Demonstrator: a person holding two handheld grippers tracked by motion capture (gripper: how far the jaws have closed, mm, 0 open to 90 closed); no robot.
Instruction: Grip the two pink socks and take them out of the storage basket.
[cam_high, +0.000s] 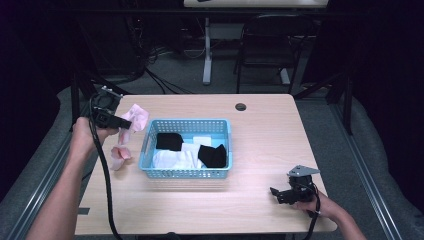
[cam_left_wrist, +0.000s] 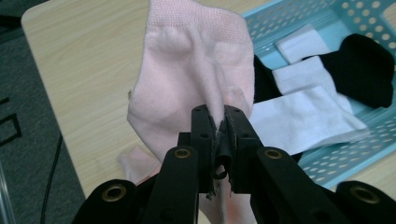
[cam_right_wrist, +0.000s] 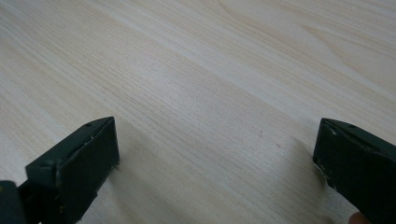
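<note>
A wooden table (cam_high: 260, 150) is noted, bearing a light-blue perforated basket (cam_high: 187, 172) in which black and white socks (cam_high: 175, 159) are lying. A pink sock (cam_left_wrist: 191, 70) is held lifted off the table, just beside the basket's left wall, with a second pink sock (cam_high: 120, 154) lying on the table below it. The left gripper (cam_left_wrist: 218, 122) is found clamped on a pinched fold of the pink sock. The right gripper (cam_right_wrist: 215, 154) is resting low over bare table, jaws wide, nothing between them. The pink sock is judged light, soft and limp; it will droop and swing freely. A bunched fold or the cuff is judged the soundest hold.
</note>
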